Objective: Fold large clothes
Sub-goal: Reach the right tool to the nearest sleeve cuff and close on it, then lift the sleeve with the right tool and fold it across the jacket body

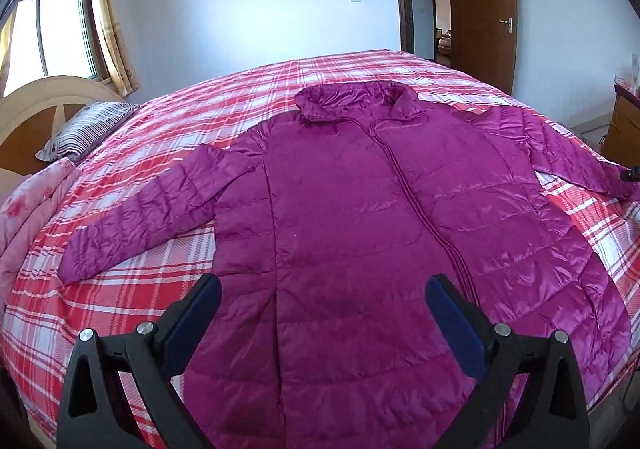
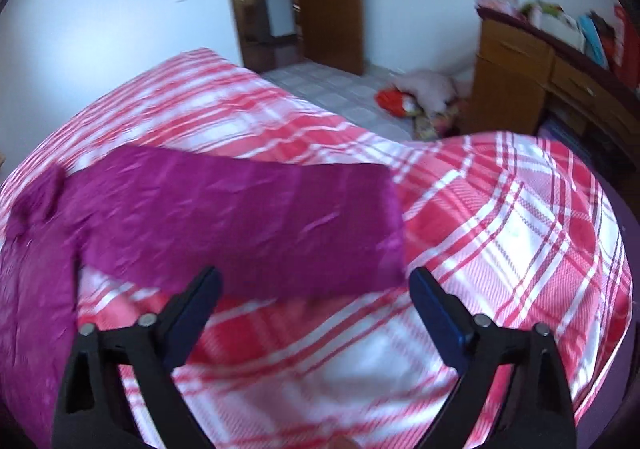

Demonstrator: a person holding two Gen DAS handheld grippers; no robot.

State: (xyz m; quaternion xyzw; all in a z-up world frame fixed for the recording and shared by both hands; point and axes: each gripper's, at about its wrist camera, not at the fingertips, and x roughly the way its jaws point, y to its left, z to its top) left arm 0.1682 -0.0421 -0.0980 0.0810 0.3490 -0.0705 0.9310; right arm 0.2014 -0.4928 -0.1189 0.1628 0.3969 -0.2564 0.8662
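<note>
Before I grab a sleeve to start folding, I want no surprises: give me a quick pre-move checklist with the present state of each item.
1. Jacket lies flat, front up, on the bed: ok.
2. Zipper closed: ok.
3. Both sleeves spread out: left sleeve ok, right sleeve ok.
4. Left gripper open, holding nothing: ok.
5. Right gripper open, aimed near the cuff: ok.
6. Right view sharp enough to aim: not ok, blurred.
</note>
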